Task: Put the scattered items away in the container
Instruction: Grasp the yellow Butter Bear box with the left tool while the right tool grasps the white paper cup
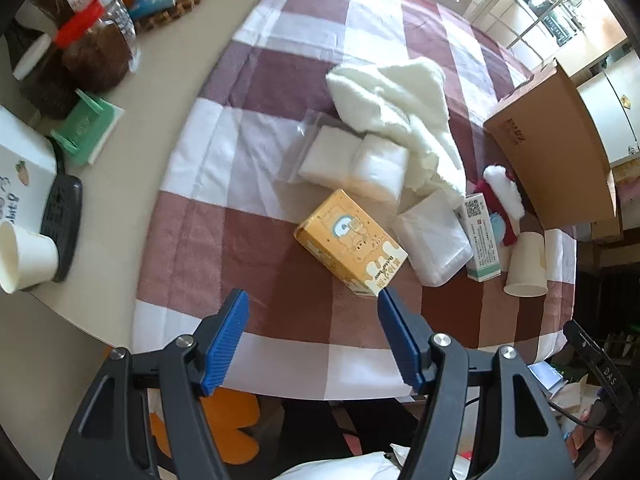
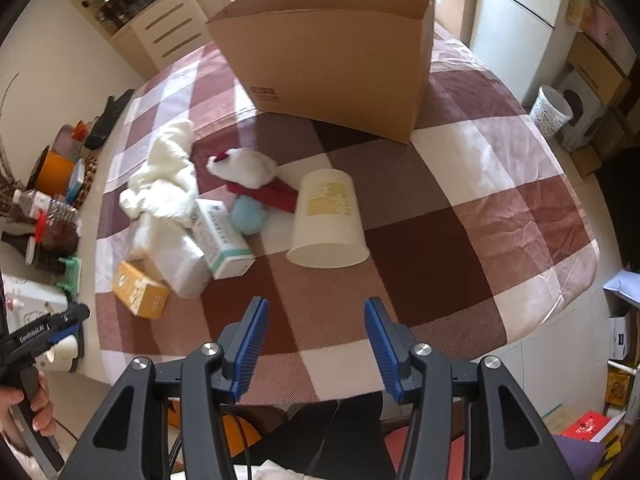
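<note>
My left gripper hangs over the checked cloth with its jaws spread and nothing between them; the yellow carton lies just ahead, its near corner close by my right-hand pad. My right gripper is parted too, empty, and the tipped paper cup lies ahead of it, mouth towards me. The cardboard box stands open beyond the cup, well apart from both.
</note>
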### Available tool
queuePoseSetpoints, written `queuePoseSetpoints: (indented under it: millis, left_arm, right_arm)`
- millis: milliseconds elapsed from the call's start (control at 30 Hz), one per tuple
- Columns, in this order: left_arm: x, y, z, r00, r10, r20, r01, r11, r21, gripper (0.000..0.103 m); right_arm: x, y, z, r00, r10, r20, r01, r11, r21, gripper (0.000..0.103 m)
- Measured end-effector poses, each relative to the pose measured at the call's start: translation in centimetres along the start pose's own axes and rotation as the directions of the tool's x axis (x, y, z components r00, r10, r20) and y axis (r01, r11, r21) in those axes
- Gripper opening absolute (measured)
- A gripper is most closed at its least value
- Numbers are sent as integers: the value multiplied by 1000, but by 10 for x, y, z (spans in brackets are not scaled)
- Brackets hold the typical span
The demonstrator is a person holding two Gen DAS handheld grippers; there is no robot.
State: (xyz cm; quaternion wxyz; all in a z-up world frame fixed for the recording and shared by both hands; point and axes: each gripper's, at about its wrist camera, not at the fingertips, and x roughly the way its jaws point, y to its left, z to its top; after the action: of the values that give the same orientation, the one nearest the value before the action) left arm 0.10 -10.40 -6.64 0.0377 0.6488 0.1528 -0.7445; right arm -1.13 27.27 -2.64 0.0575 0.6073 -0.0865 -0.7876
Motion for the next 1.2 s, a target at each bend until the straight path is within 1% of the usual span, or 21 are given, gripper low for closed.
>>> queuePoseSetpoints:
  millis: [67,100,167,267,333,433,500,533,600,633,700,800,900,967,1000,1200]
  left_arm:
    - [7,-6,2,1000,-3,-12,3,1000,-7,74]
    - [10,-8,4,1000,-6,-13,6,1000,-15,75]
    - [18,-13,11,1000,-16,-17,15,999,-50,80]
    - [34,-16,24,999,-7,-34,3,994,-108,80]
    - [46,-17,32,998,16,-57,-24,989,-143,80]
    - [61,-14,39,996,36,-87,-52,981,-189,80]
    - [69,-11,41,993,35,-113,-60,973,-223,80]
    - [70,-11,41,993,32,-117,-58,971,-232,80]
    - [73,-10,43,991,53,-119,-81,967,-243,80]
    - [75,-11,43,992,49,-120,-78,965,-251,81]
    - [78,-13,45,992,34,-123,-67,960,-272,83]
    - [83,-20,46,990,34,-138,-72,958,-277,83]
    - [92,-27,44,986,25,-162,-70,958,-278,83]
    - [99,-30,42,983,21,-182,-73,955,-286,83]
    - [103,-30,40,982,17,-190,-73,953,-293,83]
    - [117,-31,35,975,-12,-224,-65,941,-333,83]
  right_arm:
    - [6,-3,5,1000,-3,0,3,1000,9,51]
    - [8,-4,9,1000,-7,3,7,1000,14,51]
    - [14,-6,16,1000,-10,9,10,1000,22,51]
    - [25,-8,30,1000,-5,2,5,999,33,51]
    - [33,-11,39,1000,8,-11,-8,999,46,51]
    - [42,-12,51,999,18,-30,-16,999,50,51]
    - [45,-12,56,998,20,-54,-18,999,35,51]
    - [45,-12,57,998,24,-60,-22,999,27,51]
    - [46,-15,57,998,17,-65,-17,1000,9,51]
    - [48,-17,58,997,14,-69,-14,1000,10,51]
    - [55,-22,62,996,24,-82,-21,999,36,51]
    - [66,-24,69,994,61,-87,-55,996,77,51]
    - [80,-17,76,991,66,-116,-60,997,58,51]
    - [90,-12,78,989,47,-137,-43,999,31,51]
    - [94,-11,79,988,42,-146,-38,999,24,54]
    - [107,-5,80,986,25,-167,-26,1000,-4,61]
